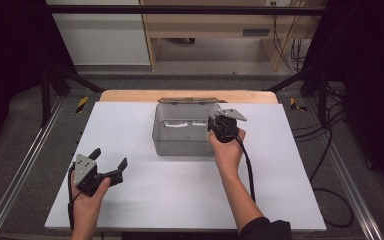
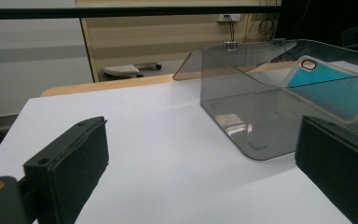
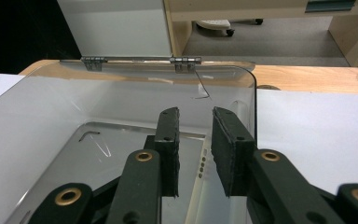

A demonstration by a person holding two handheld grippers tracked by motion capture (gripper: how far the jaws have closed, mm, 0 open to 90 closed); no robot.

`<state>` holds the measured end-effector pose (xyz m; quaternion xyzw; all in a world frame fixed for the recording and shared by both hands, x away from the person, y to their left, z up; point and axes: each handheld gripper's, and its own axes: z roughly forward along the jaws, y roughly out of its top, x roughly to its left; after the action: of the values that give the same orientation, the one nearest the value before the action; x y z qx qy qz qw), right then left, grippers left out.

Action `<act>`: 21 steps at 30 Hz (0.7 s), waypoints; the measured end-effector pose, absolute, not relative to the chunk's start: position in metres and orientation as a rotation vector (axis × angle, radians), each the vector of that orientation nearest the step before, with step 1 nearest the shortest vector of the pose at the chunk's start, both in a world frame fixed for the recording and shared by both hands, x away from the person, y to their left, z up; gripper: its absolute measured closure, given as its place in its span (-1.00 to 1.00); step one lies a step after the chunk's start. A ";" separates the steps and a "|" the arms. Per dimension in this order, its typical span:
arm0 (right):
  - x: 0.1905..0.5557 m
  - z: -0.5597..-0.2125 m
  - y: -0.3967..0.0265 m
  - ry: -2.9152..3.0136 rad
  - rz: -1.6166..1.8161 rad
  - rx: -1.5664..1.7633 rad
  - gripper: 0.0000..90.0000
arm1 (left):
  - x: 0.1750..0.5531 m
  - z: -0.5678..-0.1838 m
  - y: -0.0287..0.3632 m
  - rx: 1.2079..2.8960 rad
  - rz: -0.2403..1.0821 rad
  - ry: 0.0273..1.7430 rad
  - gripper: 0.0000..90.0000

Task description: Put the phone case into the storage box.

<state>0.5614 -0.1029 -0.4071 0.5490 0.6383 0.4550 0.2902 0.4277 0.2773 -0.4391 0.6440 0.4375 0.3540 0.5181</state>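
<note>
Phone case [image 2: 328, 91], turquoise, leans inside the clear hinged box [image 1: 185, 131], below and ahead of the right hand-held gripper [image 3: 195, 149], whose jaws stand slightly parted on nothing, over the box's right end. Dropping carelessly, a jaw might clip the wall and shove the box across the tabletop [image 1: 180, 195]. The left hand-held gripper [image 1: 111, 162] rests low, spread wide, well left of the box.
</note>
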 end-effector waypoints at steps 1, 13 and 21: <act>0.561 -0.407 -0.103 1.702 1.207 1.459 0.59 | 0.428 -0.439 0.277 1.545 0.850 1.049 -0.93; 0.558 -0.403 -0.104 1.691 1.232 1.441 0.44 | 0.428 -0.439 0.277 1.546 0.848 1.048 -0.94; 0.555 -0.399 -0.106 1.673 1.253 1.431 0.21 | 0.428 -0.439 0.277 1.543 0.850 1.052 -0.95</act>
<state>0.5555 -0.1058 -0.3990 0.5389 0.6302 0.4720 0.2994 0.4277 0.2773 -0.4394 0.6432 0.4385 0.3544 0.5181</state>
